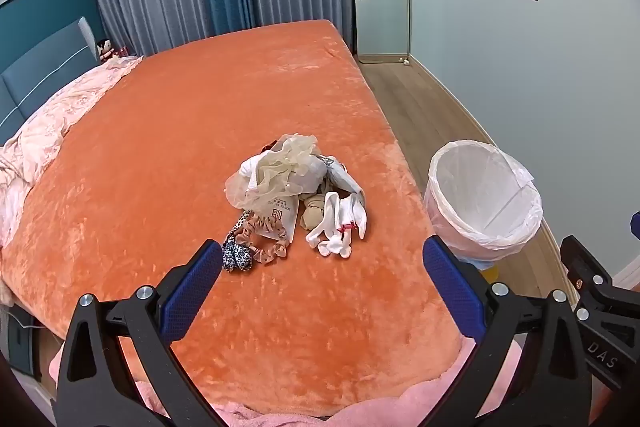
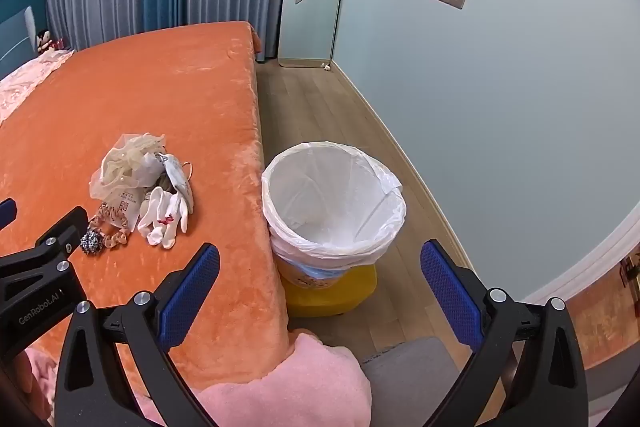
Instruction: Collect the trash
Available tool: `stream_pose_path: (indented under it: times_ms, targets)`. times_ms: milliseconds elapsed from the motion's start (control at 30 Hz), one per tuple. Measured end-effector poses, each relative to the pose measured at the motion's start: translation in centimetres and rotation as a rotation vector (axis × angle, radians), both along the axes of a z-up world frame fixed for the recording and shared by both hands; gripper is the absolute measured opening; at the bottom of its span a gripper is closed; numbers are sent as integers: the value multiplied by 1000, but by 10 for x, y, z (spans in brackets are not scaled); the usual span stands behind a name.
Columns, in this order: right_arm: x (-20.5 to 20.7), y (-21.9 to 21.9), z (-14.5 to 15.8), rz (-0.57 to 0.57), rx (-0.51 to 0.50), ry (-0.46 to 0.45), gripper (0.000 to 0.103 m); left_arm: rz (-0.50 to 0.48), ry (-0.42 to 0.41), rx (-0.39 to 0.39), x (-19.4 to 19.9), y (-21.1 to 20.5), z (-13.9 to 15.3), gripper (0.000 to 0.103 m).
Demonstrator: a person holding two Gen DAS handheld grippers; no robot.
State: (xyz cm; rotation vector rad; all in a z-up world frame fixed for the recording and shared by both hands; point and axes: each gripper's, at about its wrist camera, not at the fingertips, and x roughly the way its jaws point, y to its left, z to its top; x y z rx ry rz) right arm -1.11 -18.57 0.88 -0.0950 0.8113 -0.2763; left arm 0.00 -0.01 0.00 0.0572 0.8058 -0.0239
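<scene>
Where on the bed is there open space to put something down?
Bare orange blanket runs from the trash pile to the curtains, and between pile and left gripper. It is crowded only at the pile, near the bin side.

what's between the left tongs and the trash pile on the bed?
Only bare orange blanket. In the left wrist view the left tongs stand open and empty, short of the trash pile; its nearest piece is the leopard-print scrunchie.

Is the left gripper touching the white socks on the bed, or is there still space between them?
Apart. The left wrist view shows the open left gripper short of the white socks, with bare orange blanket between them.
</scene>
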Motion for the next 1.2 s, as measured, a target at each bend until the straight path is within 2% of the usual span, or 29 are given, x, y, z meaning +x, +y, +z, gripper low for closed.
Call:
stream_pose_path:
  times_ms: [467, 567, 1200]
  targets:
    - [0, 0, -1, 4, 0, -1, 96, -3, -12, 0, 4, 1, 0, 95]
    - [-1, 0, 2, 2, 0, -1, 96, -4, -17, 7, 3, -2, 10, 95]
    - [1, 0, 4, 0, -9, -5, 96, -3, -33, 8, 0, 0, 9, 95]
